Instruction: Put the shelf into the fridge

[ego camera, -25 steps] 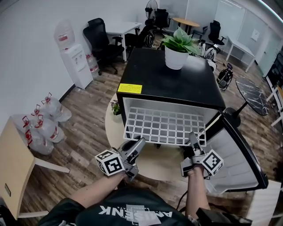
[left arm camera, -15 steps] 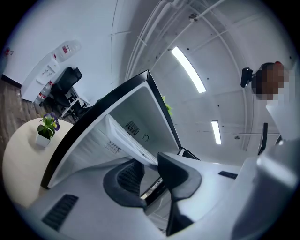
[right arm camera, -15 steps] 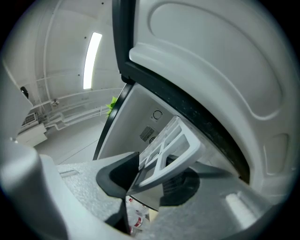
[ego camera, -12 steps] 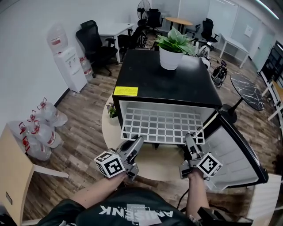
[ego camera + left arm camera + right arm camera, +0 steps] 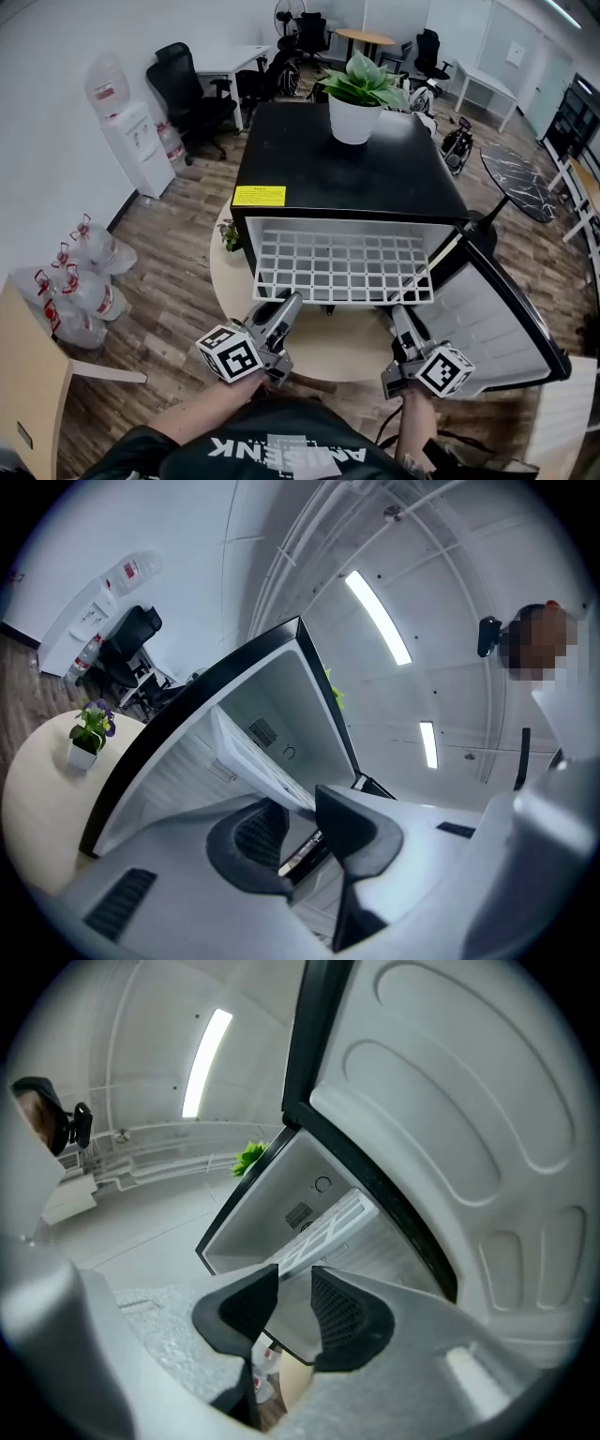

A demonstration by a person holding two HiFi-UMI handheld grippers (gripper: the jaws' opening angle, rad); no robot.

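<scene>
Shelf (image 5: 342, 265) partly inside fridge (image 5: 347, 169), front edge sticking out toward 6 o'clock. Left gripper (image 5: 290, 302) pinches that edge at the shelf's 7 o'clock. Right gripper (image 5: 398, 315) at 5 o'clock, just off the edge, jaws apart and closing, nothing between them.

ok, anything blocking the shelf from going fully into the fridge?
Nothing visible. The wire shelf sits partway in the fridge, the door is swung wide to the right, and the interior behind looks bare.
</scene>
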